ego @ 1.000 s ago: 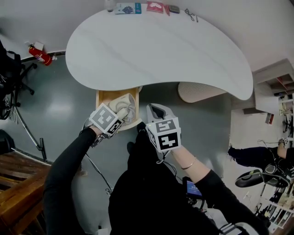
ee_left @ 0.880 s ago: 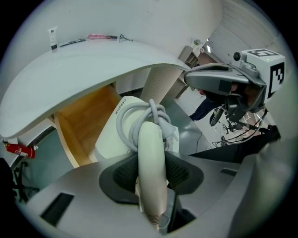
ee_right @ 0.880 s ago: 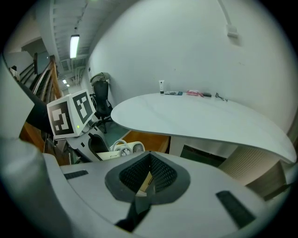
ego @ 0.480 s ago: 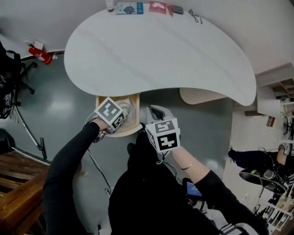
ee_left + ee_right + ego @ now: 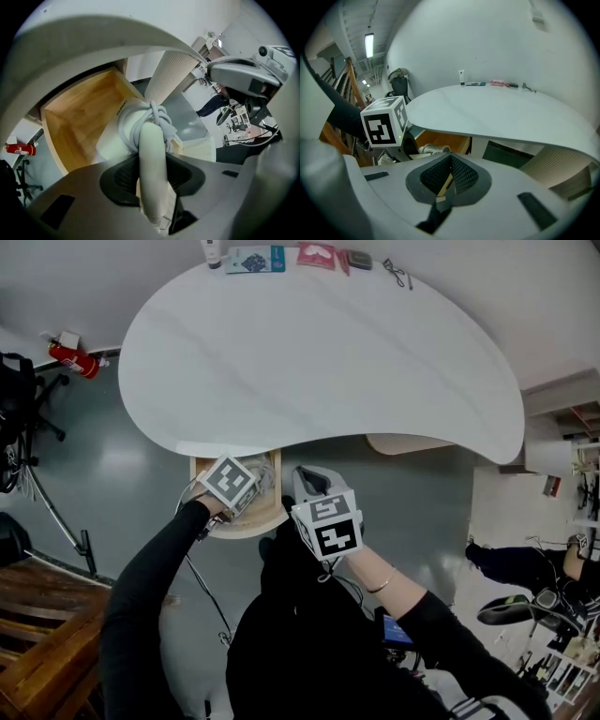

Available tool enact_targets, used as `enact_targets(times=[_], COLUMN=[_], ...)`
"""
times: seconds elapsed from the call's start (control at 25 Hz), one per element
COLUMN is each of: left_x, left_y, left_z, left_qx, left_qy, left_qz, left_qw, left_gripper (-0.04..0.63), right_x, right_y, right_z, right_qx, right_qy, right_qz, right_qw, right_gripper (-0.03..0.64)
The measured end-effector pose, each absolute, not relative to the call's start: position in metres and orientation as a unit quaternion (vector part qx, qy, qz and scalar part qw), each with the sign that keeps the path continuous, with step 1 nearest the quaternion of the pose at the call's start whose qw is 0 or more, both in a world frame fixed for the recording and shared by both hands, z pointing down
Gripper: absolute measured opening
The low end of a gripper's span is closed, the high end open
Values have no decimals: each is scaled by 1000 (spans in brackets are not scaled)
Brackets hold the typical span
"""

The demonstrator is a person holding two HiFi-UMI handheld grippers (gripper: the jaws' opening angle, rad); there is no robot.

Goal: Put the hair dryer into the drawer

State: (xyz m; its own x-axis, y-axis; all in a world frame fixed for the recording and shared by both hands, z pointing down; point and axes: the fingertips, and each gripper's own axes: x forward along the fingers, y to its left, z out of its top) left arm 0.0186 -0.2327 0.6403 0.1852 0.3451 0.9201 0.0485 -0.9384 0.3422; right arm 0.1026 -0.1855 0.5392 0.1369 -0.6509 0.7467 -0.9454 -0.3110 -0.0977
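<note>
Left gripper view: left hand-held gripper [image 5: 152,174] clamps hair dryer [image 5: 132,125] over drawer [image 5: 77,123], lettering illegible; right hand-held gripper [image 5: 449,179] closed.

Left gripper [image 5: 151,159] clamped, right gripper [image 5: 449,176] closed

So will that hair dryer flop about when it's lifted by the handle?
The hair dryer is probably stiff: its handle stands rigid between the pads of the left gripper. The cord, wound around it, looks floppy and might slip loose. Its smooth shell may be slippery.

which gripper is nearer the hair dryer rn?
Left. The left gripper grips the hair dryer by its handle over the drawer; the right gripper is off it, beside the drawer.
</note>
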Motion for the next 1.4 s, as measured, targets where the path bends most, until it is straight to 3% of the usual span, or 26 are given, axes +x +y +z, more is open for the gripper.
enact_targets(times=[1.4], left_x=[44], left_y=[-259], left_z=[692], left_qx=[826], left_qy=[78], left_qz=[557], left_qw=[-14], left_gripper=[166], right_x=[85], right_y=[-214], right_z=[605], right_qx=[673], right_qy=[-556], right_qz=[420], right_qw=[249], right_gripper=[2])
